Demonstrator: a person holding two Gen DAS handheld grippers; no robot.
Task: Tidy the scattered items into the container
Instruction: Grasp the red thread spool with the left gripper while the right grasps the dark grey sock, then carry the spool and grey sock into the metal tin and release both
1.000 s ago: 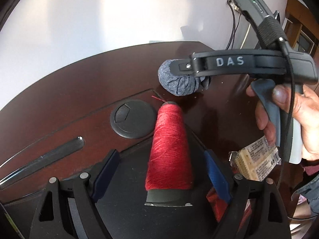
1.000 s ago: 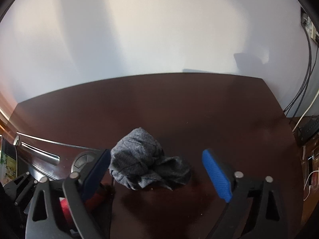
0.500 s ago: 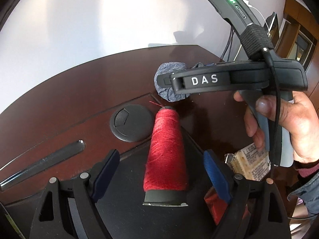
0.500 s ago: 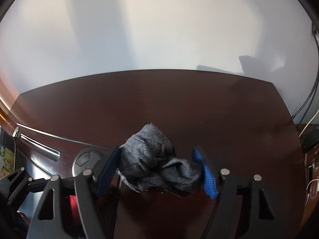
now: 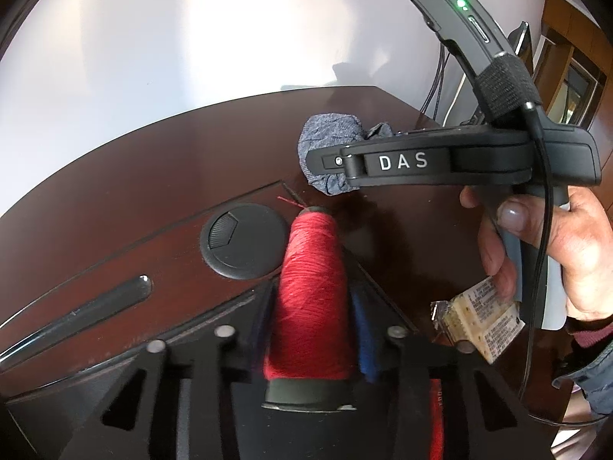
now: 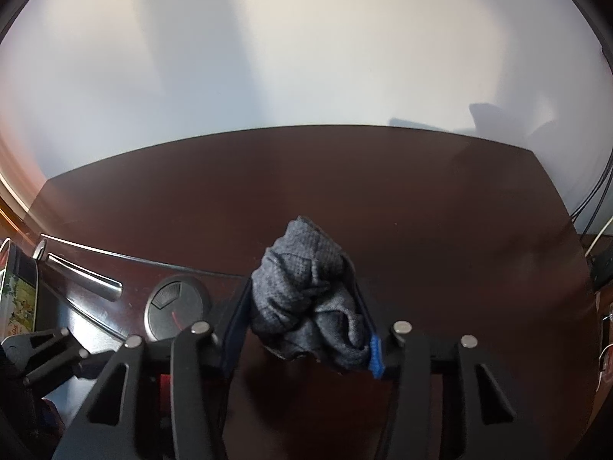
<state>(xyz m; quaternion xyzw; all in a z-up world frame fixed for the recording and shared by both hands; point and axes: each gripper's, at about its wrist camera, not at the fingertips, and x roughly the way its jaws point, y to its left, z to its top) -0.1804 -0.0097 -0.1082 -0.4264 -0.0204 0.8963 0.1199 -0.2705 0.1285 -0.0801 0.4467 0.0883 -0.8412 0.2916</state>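
Observation:
A cone of red thread (image 5: 312,299) stands upright on a black base. My left gripper (image 5: 312,318) is shut on the cone, blue pads against both its sides. A crumpled grey cloth (image 6: 306,299) is held just above the dark wooden table (image 6: 383,199). My right gripper (image 6: 302,318) is shut on the cloth. In the left wrist view the cloth (image 5: 329,134) shows behind the right gripper's black body (image 5: 440,161). A foil snack packet (image 5: 482,318) lies on the table under the right hand. The container is not clearly in view.
A round black cable grommet (image 5: 243,239) sits in the table left of the cone; it also shows in the right wrist view (image 6: 174,304). A chrome strip (image 5: 76,314) runs along the left. Cables (image 6: 597,199) hang at the far right edge. A white wall stands behind.
Both grippers have closed: the left on the red thread cone, the right on the grey cloth. The right gripper has lifted the cloth slightly off the table.

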